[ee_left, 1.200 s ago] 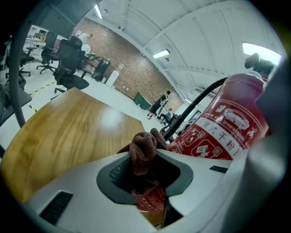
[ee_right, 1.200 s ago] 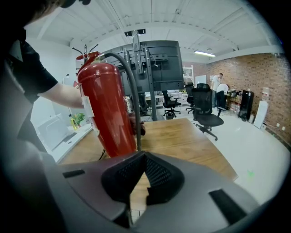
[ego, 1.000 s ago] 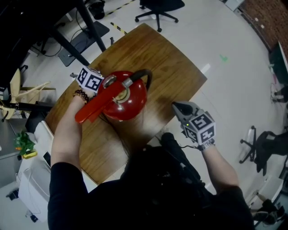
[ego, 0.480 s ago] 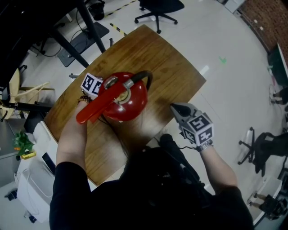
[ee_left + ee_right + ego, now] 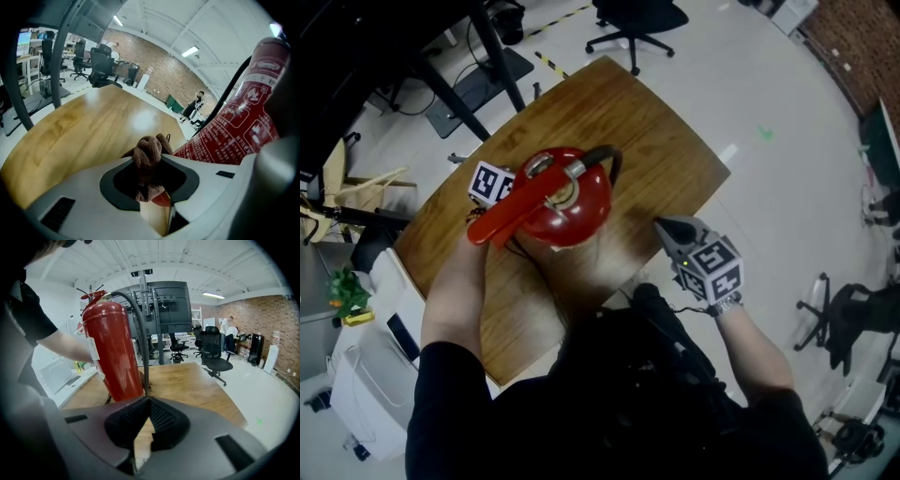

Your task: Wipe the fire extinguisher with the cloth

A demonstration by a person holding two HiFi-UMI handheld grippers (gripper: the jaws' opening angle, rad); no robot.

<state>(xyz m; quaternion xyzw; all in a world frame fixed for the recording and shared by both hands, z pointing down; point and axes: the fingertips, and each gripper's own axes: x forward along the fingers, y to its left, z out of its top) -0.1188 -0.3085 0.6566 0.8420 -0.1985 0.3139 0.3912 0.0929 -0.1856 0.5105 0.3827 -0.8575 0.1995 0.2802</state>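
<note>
Standing upright mid-tabletop (image 5: 647,122): fire extinguisher (image 5: 567,202), red, with black hose. Cloth (image 5: 149,154): brown, bunched, pinched in left gripper (image 5: 150,180), just beside the cylinder's labelled side; contact unclear. Right gripper (image 5: 146,404): clenched, empty, apart from the extinguisher. Step, as judged: wiping. Next move calls for pressing the cloth flat to the cylinder.

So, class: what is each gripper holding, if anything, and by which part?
The left gripper is shut on the brown cloth, pinching a bunched fold of it. The right gripper is shut and holds nothing.

Fire extinguisher (image 5: 241,123) print illegible
</note>
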